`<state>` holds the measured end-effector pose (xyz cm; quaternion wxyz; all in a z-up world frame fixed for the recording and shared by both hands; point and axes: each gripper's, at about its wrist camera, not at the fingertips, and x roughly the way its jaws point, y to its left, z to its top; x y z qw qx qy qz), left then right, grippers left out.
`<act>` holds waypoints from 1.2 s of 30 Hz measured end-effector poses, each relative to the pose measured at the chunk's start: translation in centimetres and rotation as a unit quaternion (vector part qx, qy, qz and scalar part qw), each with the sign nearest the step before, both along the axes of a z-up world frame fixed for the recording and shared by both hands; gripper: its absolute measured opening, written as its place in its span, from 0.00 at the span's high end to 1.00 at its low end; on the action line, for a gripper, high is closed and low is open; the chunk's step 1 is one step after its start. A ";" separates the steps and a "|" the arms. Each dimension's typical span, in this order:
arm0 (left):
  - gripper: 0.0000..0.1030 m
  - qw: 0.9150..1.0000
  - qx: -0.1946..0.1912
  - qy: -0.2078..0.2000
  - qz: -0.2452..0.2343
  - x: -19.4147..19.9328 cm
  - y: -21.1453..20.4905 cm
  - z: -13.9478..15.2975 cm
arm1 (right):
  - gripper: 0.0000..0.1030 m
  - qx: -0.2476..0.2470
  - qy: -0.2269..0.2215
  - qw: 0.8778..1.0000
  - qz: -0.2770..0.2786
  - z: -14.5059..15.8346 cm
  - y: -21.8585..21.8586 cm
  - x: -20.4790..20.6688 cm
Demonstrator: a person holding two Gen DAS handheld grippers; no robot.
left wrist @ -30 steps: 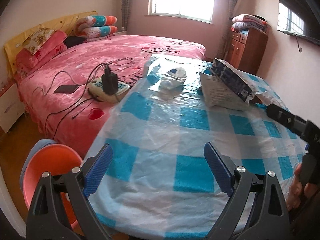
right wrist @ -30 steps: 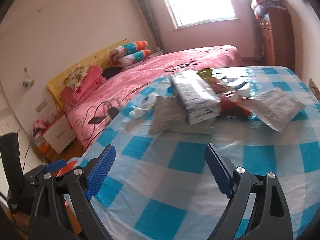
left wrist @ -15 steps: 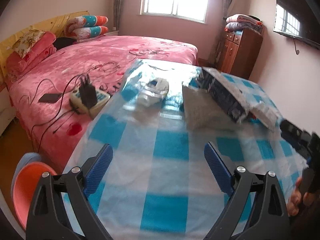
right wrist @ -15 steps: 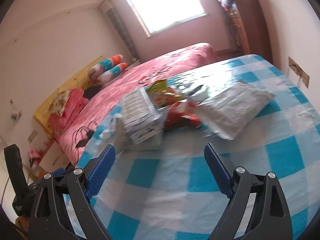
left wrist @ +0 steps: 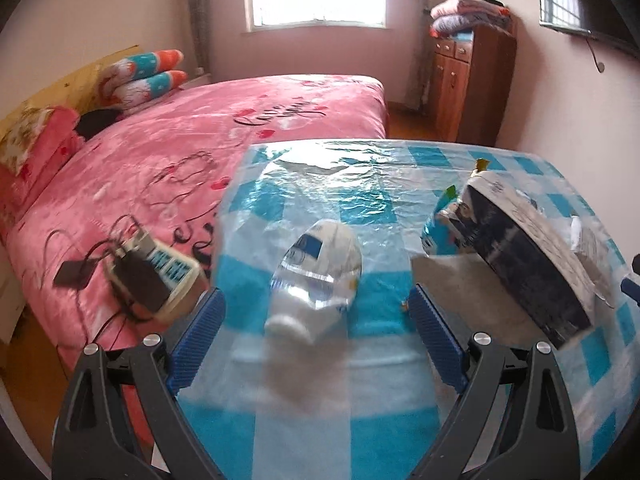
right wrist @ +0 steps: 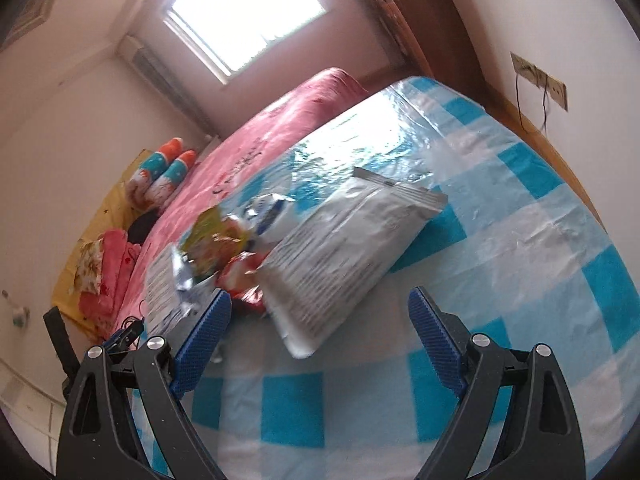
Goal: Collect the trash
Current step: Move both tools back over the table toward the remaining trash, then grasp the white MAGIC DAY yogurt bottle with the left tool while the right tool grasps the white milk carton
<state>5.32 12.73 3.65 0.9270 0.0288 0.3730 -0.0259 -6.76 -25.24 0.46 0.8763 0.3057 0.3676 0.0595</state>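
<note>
The left gripper point(left wrist: 316, 320) hung with its jaws spread wide and nothing between them, low over the near part of the table point(left wrist: 384, 412), which wore a blue-and-white checked cloth under clear plastic. Straight ahead of its fingers point(left wrist: 200, 332), close but apart from them, lay a crushed bottle point(left wrist: 316, 276) with a white cap toward the gripper, near the table's left edge. To its right sat a dark box point(left wrist: 528, 252) tilted on other wrappers, with a small blue carton point(left wrist: 438, 232) at its far left end. Off the table's left edge, a power strip point(left wrist: 156, 268) with a black charger lay on the pink bed point(left wrist: 224, 132).

The right gripper point(right wrist: 318, 328) was likewise spread wide and held nothing, over the table's near side. Just ahead of it lay a large grey pouch point(right wrist: 344, 248), its near corner between the line of the fingers but not touching either one. At the pouch's left side were a red wrapper point(right wrist: 244, 276), a yellow-green packet point(right wrist: 212, 240) and a white-and-blue carton point(right wrist: 268, 212), heaped together toward the table's left edge.
</note>
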 end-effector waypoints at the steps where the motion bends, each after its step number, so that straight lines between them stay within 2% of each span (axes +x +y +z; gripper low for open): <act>1: 0.10 1.000 0.003 0.002 -0.001 0.4 0.0 -0.2 | 0.13 -0.001 0.014 1.000 -0.005 -0.2 -0.2 0.7; 5: 0.10 1.000 -0.003 0.020 -0.009 2.5 0.7 -1.5 | 0.13 0.003 0.045 0.999 -0.009 -1.0 -0.1 2.7; 9: 0.10 1.000 -0.009 0.026 -0.003 3.9 1.5 -2.3 | 0.13 -0.007 0.049 0.999 -0.003 -1.1 0.7 4.3; 12: 0.10 0.999 -0.026 0.032 -0.008 4.8 1.9 -2.5 | 0.09 -0.050 0.055 0.997 -0.005 -0.9 1.9 5.6; 18: 0.19 0.998 -0.022 0.054 -0.018 6.3 1.4 -3.2 | 0.06 -0.132 0.069 0.989 0.001 -1.1 4.1 8.2; 20: 0.31 0.997 -0.017 0.068 -0.022 6.6 1.2 -3.6 | 0.05 -0.155 0.069 0.986 0.003 -1.3 4.7 8.7; 23: 0.40 0.997 -0.015 0.072 -0.026 6.7 0.7 -3.7 | 0.04 -0.189 0.064 0.980 0.012 -1.6 5.7 9.3; 25: 0.40 0.997 -0.015 0.072 -0.024 6.6 0.4 -3.7 | 0.06 -0.209 0.058 0.976 0.020 -1.8 6.0 9.2; 27: 0.40 0.997 -0.018 0.072 -0.027 6.4 0.1 -3.7 | 0.12 -0.220 0.055 0.974 0.029 -1.8 6.1 9.1; 28: 0.40 0.997 -0.020 0.072 -0.029 6.2 -0.2 -3.7 | 0.16 -0.222 0.051 0.973 0.037 -1.8 6.3 9.0; 36: 0.40 0.994 -0.016 0.072 -0.078 3.6 -4.0 -3.5 | 0.30 -0.218 0.033 0.971 0.094 -1.6 7.1 8.3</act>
